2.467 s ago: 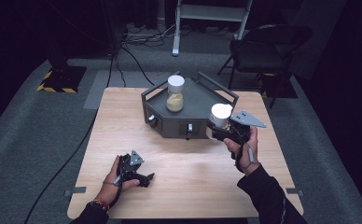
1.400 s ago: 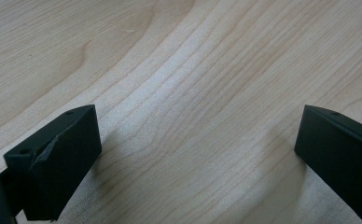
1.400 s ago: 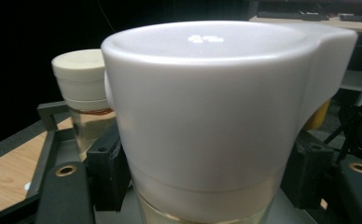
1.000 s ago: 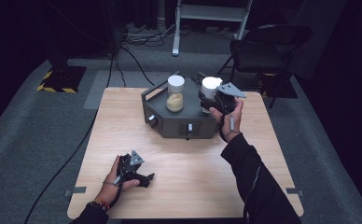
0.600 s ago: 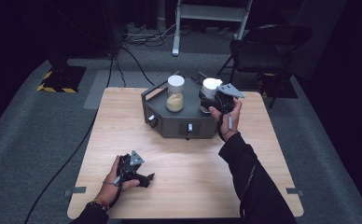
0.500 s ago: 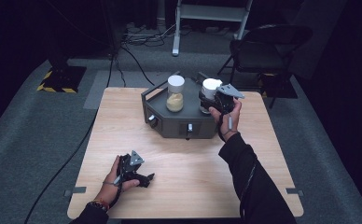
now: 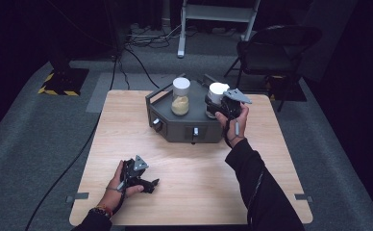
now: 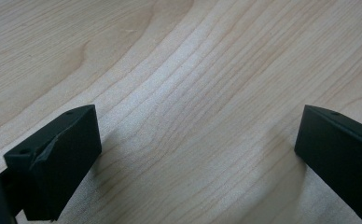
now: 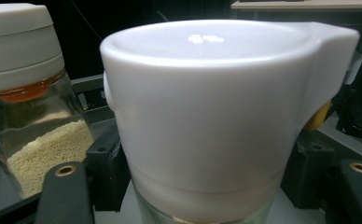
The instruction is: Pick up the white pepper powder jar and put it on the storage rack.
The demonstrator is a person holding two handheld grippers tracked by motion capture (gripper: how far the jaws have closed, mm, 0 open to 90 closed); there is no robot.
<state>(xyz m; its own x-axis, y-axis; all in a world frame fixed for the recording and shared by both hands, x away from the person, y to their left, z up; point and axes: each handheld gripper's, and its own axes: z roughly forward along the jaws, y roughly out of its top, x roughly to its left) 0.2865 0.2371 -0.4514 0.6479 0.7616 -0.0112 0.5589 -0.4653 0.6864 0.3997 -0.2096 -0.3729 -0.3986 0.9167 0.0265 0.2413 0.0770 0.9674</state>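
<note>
A jar with a white lid (image 7: 217,92) stands on the right side of a dark grey box (image 7: 184,131) at the back of the wooden table (image 7: 199,187). My right gripper (image 7: 219,109) is shut on this jar; up close its white lid (image 9: 207,107) looms right in front of the camera, with the black jaws low at either side. A second jar (image 7: 180,96), holding pale grains (image 9: 48,154), stands on the box to its left. My left gripper (image 7: 148,183) lies on the table near the front left, open, with bare wood between its jaws (image 8: 198,140).
The box has knobs on its front face and a raised handle bar at its left. Behind the table are a black chair (image 7: 271,53), a white stand (image 7: 218,12) and cables on the grey carpet. A cable runs down the floor along the table's left side.
My right gripper carried the white-lidded jar from the box's front right corner back and left onto its top, then barely moved. The left gripper has stayed still.
</note>
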